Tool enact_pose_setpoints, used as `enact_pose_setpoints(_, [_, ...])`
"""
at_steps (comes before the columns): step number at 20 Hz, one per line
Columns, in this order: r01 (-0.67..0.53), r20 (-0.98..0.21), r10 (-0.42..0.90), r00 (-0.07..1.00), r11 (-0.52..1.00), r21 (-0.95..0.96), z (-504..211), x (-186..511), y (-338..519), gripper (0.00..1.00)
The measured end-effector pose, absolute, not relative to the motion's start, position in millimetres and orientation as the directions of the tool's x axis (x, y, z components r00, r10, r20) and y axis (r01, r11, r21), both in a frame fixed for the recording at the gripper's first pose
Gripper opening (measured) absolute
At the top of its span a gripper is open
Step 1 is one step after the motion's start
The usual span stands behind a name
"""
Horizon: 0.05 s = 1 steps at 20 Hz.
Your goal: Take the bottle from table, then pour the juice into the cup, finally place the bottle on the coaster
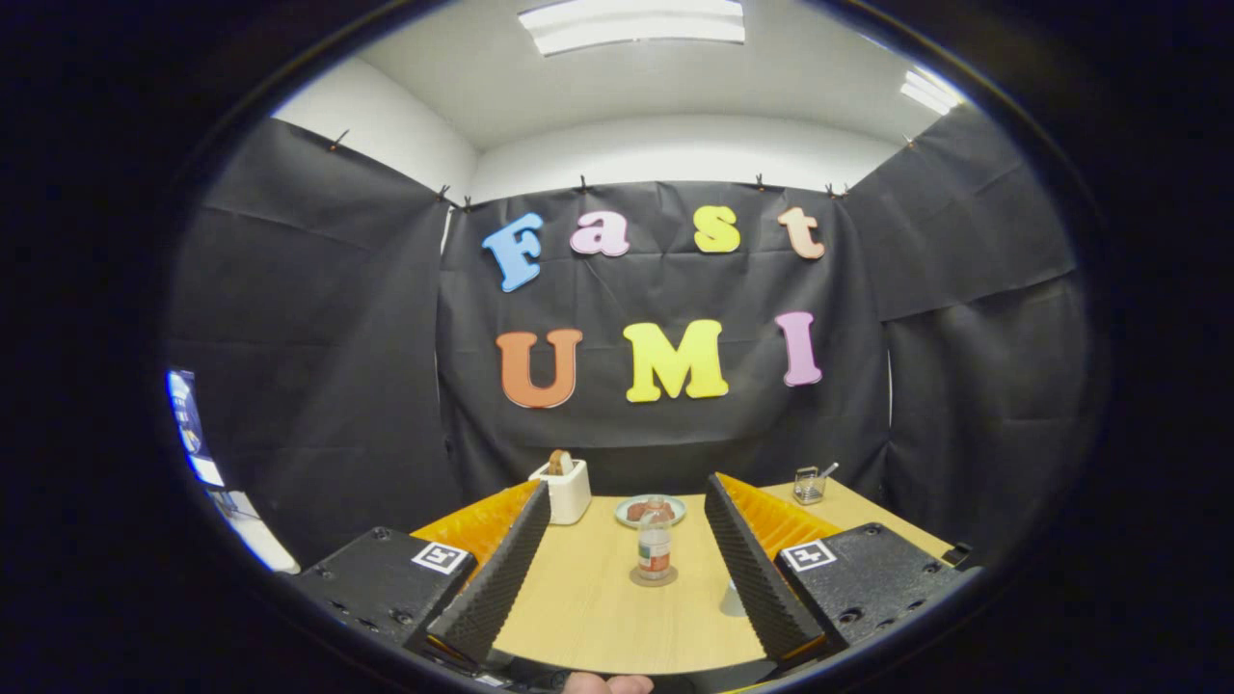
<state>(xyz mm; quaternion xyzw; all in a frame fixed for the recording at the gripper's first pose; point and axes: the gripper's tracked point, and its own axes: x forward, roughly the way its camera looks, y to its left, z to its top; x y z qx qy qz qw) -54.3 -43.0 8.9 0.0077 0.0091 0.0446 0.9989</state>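
Spread wide and holding nothing, the hand-held gripper [617, 578] frames a bare stretch of tabletop [588, 617]. Just beside the right finger, partly hidden by it, stands what looks like the cup [732, 600]. Between the fingers and well ahead of them, the bottle [655, 549] stands upright on a round coaster [654, 577]. It appears to be small, clear plastic, likely light and a little slippery; I would take it at the labelled middle, squeezing gently. Beyond sit a plate [651, 511], a white toaster [567, 490] and a small glass holder [808, 485].
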Motion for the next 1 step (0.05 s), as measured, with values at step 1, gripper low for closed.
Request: enact_pose_setpoints(1, [-0.088, -0.019, 0.089, 0.996, 0.996, 0.015, 9.3, -54.7, -43.9, 1.00])
